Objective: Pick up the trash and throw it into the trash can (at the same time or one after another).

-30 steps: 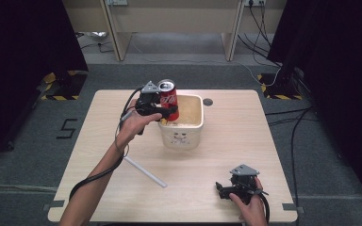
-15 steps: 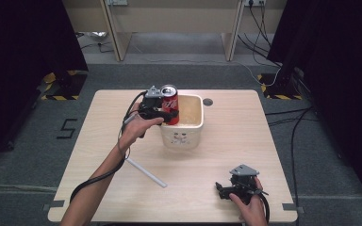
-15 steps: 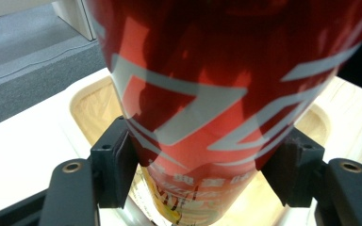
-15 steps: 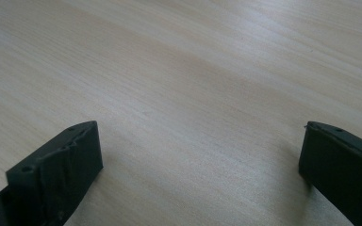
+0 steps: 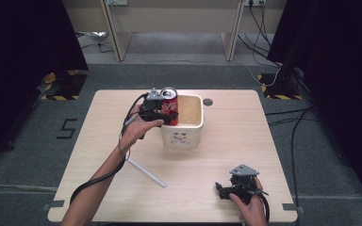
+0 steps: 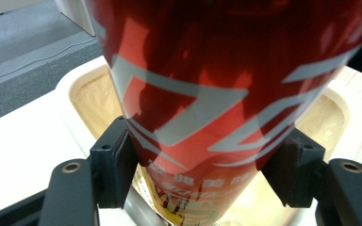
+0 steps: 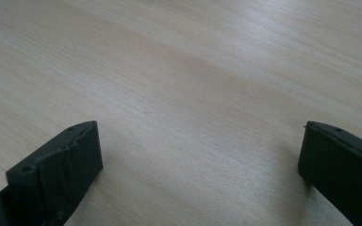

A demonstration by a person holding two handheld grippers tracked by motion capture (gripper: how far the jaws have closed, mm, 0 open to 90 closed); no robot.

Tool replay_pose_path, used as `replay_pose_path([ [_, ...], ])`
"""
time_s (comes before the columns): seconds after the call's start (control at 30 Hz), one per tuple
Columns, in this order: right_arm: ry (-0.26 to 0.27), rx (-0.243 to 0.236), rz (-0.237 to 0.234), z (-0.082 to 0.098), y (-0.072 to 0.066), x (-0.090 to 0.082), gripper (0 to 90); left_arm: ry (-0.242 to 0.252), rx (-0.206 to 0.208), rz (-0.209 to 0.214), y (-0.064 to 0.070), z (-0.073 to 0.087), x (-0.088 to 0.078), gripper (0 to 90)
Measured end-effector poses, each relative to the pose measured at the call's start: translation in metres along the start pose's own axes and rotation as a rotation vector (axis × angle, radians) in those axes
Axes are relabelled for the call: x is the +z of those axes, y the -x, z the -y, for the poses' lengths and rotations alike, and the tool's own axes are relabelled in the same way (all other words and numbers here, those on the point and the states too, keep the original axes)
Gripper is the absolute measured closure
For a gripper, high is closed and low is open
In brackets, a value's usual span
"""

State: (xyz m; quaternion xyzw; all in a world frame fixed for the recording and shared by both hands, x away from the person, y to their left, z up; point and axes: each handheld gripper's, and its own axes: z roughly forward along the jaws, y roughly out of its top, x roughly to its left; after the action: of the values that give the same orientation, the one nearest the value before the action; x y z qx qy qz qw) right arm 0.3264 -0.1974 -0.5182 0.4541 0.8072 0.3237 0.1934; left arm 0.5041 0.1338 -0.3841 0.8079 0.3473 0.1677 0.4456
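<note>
A red drinks can (image 5: 169, 100) stands upright between the jaws of my left gripper (image 5: 171, 114), which is shut on its lower half. It hangs over the left rim of the white tub (image 5: 188, 136), and I cannot tell whether it touches the rim. In the left gripper view the can (image 6: 207, 94) sits between both pads of the left gripper (image 6: 202, 174), with the tub's wooden-looking inside (image 6: 92, 101) behind it. My right gripper (image 5: 221, 190) rests near the table's front right edge. Its jaws stand open over bare wood in the right gripper view (image 7: 200, 160).
A thin white stick (image 5: 146, 172) lies on the light wooden table (image 5: 245, 141) in front of the tub, left of centre. A small dark round hole (image 5: 208, 101) sits in the tabletop behind the tub. Dark floor and cables surround the table.
My left gripper has carried the can slightly down and right, closer over the tub's left rim. The right gripper has stayed in place.
</note>
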Motion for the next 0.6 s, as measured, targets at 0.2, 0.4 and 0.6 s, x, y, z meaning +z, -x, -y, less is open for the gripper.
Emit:
replay_pose_path([
  [0.2, 0.0, 0.001, 0.0, 0.0, -0.0001, 0.0, 0.5, 0.009, 0.0, -0.001, -0.0015, 0.0005, -0.0012, 32.5],
  [0.4, -0.001, 0.002, 0.0, 0.0, -0.0001, 0.0, 0.5, -0.002, 0.012, -0.004, 0.0003, 0.0009, -0.0024, 33.4],
  [0.6, -0.002, 0.004, -0.001, 0.0, -0.0003, -0.0001, 0.5, -0.009, 0.022, -0.011, 0.0015, 0.0012, -0.0025, 33.4],
])
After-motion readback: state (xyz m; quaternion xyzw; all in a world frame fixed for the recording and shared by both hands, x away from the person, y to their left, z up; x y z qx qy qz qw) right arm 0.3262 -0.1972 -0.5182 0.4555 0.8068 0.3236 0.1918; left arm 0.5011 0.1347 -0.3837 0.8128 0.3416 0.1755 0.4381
